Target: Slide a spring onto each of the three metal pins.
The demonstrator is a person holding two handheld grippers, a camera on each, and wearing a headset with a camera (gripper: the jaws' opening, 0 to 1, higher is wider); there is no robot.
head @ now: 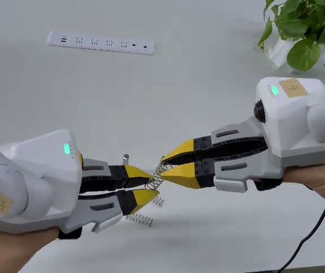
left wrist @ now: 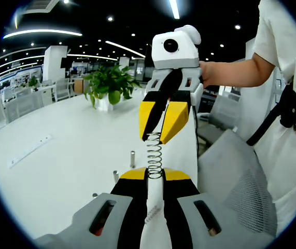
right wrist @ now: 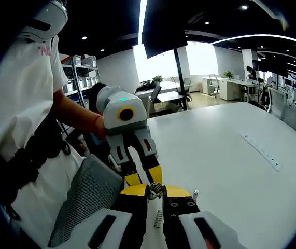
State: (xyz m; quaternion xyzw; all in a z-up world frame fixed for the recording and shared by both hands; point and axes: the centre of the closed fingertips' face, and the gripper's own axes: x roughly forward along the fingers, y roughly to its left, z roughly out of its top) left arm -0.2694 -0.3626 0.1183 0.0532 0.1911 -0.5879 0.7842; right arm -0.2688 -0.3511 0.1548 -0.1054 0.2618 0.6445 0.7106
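Observation:
A small metal spring (head: pixel 157 176) is stretched in the air between both grippers. My left gripper (head: pixel 146 185) comes from the lower left, its yellow tips shut on the spring's (left wrist: pixel 154 153) near end. My right gripper (head: pixel 164 164) comes from the right and is shut on the other end, which sits between its jaws (right wrist: pixel 155 190). Below them two loose springs (head: pixel 140 219) (head: pixel 158 201) lie on the white table. One upright metal pin (head: pixel 126 158) stands behind the left gripper. The left gripper view has three pins (left wrist: pixel 132 158) (left wrist: pixel 115 175) (left wrist: pixel 95 195) standing on the table.
A white power strip (head: pixel 101 42) lies at the far left of the table (head: pixel 208 85). A potted green plant (head: pixel 304 28) stands at the far right corner. A black cable (head: pixel 310 236) runs off the near right edge. A grey mesh chair (left wrist: pixel 241 176) stands beside the table.

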